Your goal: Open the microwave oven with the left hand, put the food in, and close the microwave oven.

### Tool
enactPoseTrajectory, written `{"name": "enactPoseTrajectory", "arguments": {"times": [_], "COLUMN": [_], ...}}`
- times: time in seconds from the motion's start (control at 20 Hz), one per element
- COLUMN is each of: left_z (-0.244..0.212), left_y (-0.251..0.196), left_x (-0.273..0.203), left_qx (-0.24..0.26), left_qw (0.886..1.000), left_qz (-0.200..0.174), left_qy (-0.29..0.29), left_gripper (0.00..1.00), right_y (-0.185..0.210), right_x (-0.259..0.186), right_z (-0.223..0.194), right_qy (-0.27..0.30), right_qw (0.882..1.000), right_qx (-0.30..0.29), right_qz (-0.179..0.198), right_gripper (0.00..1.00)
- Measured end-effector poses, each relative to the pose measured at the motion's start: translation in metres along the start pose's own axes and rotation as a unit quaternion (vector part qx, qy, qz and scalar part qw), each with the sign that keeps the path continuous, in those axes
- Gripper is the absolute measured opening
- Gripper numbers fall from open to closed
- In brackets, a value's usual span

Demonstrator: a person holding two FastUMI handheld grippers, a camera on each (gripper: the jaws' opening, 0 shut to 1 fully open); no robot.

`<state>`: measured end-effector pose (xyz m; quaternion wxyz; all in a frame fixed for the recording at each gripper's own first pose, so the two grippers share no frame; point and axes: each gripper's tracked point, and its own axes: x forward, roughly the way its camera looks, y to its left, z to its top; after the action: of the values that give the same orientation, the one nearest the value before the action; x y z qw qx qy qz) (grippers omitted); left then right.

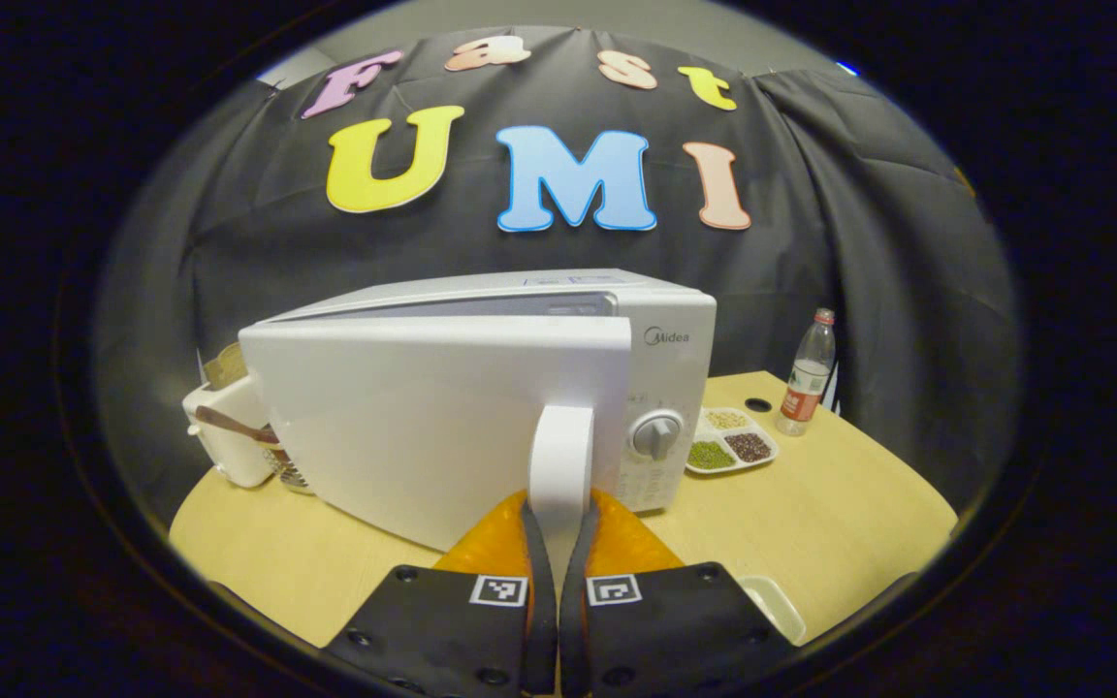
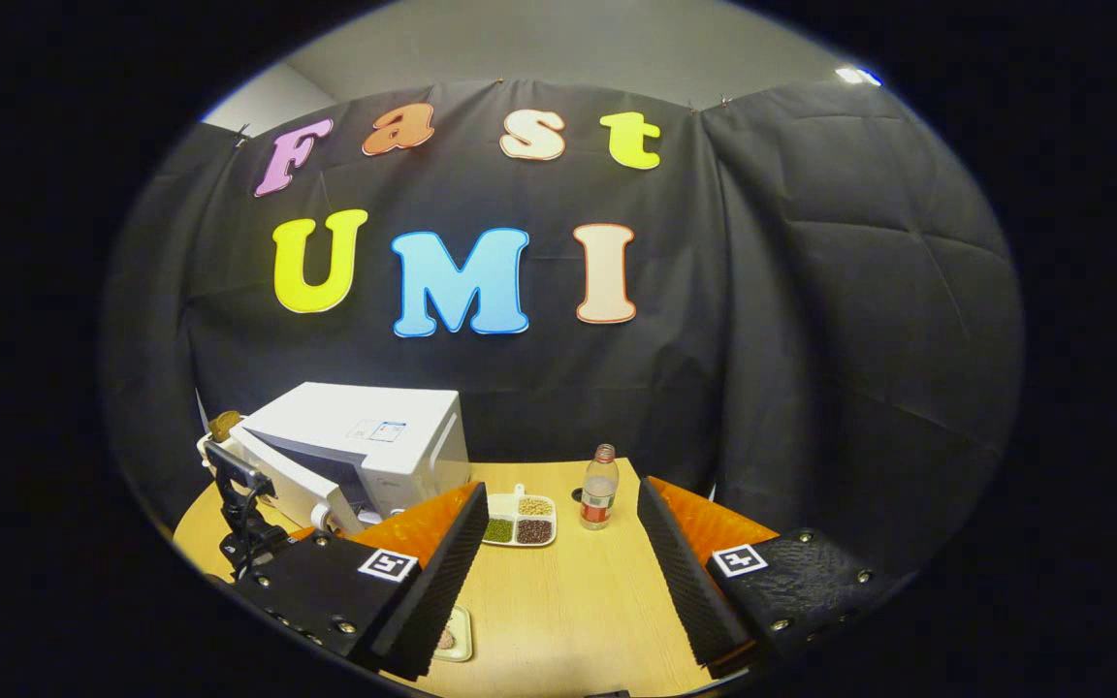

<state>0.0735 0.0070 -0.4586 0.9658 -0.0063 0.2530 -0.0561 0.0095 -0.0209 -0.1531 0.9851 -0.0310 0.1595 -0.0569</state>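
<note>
The white microwave (image 1: 660, 334) stands on the wooden table with its door (image 1: 403, 427) swung partly out, a dark gap showing above it. My left gripper (image 1: 558, 528) is shut on the door's white vertical handle (image 1: 560, 451), its orange fingers pressing both sides. In the right gripper view the microwave (image 2: 365, 436) sits at the left with the left gripper's black body at its handle. My right gripper (image 2: 563, 557) hangs open above the table with nothing between its fingers. A small pale tray of food (image 2: 454, 635) lies under its left finger; that tray's corner (image 1: 774, 606) shows near the table's front.
A divided white plate of beans (image 1: 730, 441) (image 2: 520, 523) and a plastic bottle (image 1: 808, 373) (image 2: 599, 496) stand right of the microwave. A white container with a wooden spoon (image 1: 229, 436) sits behind the door at left. The round table edge (image 1: 917, 504) curves close by.
</note>
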Motion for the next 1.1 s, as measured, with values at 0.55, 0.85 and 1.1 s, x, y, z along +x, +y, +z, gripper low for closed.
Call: {"name": "enactPoseTrajectory", "arguments": {"times": [0.55,0.85,1.1], "left_z": [-0.038,-0.057,-0.078], "left_y": [0.062,0.115,0.166], "left_x": [-0.100,-0.145,-0.177], "left_qx": [-0.003,-0.013,-0.028], "left_qw": [1.000,0.999,0.995], "left_qz": [-0.008,0.042,0.091], "left_qy": [0.011,0.019,0.036], "left_gripper": [0.12,0.17,0.23], "right_y": [0.075,0.097,0.119], "right_x": [-0.010,-0.009,-0.006], "right_z": [-0.016,-0.026,-0.030], "right_qy": [0.015,0.026,0.032], "right_qw": [0.998,0.997,0.995], "right_qx": [-0.014,-0.015,-0.022], "right_qz": [0.065,0.075,0.091], "right_gripper": [0.95,0.95,0.95]}}
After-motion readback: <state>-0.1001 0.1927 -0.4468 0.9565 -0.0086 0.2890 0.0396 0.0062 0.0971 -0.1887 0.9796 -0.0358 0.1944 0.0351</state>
